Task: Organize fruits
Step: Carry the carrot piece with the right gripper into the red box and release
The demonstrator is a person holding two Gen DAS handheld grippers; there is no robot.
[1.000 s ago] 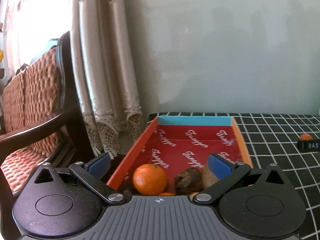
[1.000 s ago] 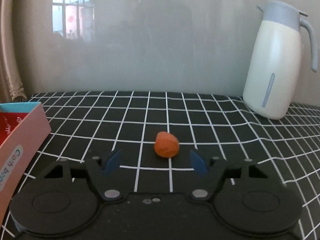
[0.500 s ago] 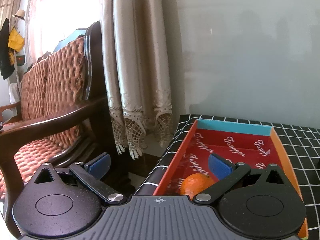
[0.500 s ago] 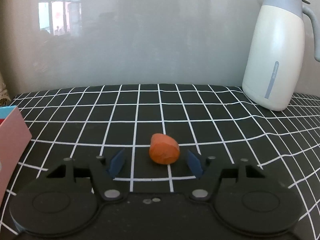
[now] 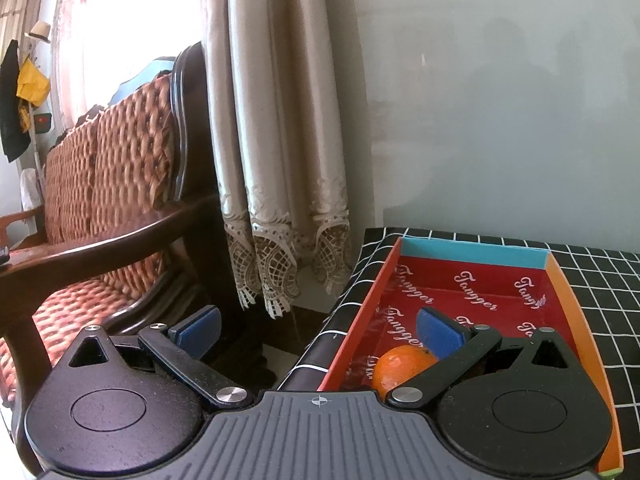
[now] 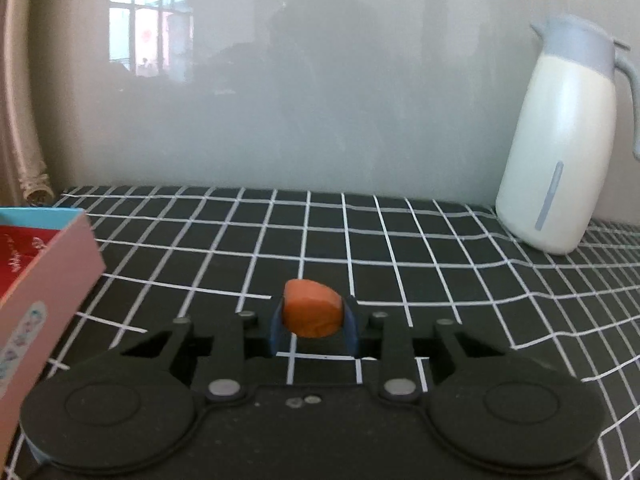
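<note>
- Black cloth with white squares (image 6: 400,248) covers the table, and a grey wall stands behind it.
- A white jug (image 6: 560,160) sits far off to the right, by the wall.
- The right gripper (image 6: 312,330) squeezes a small orange fruit piece (image 6: 312,307) between its two blue pads, which press on both sides of it.
- I think this step is picking up the fruit.
- Next, I think it needs a lift and a trip left to the red box (image 5: 480,300).
- The box sits at the table's left edge, next to a curtain (image 5: 280,140) and a woven chair (image 5: 100,200).
- A round orange (image 5: 400,368) already lies inside the box.
- The left gripper (image 5: 316,328) is spread wide and holds nothing.
- One of its pads hangs over the box, just above the orange.
</note>
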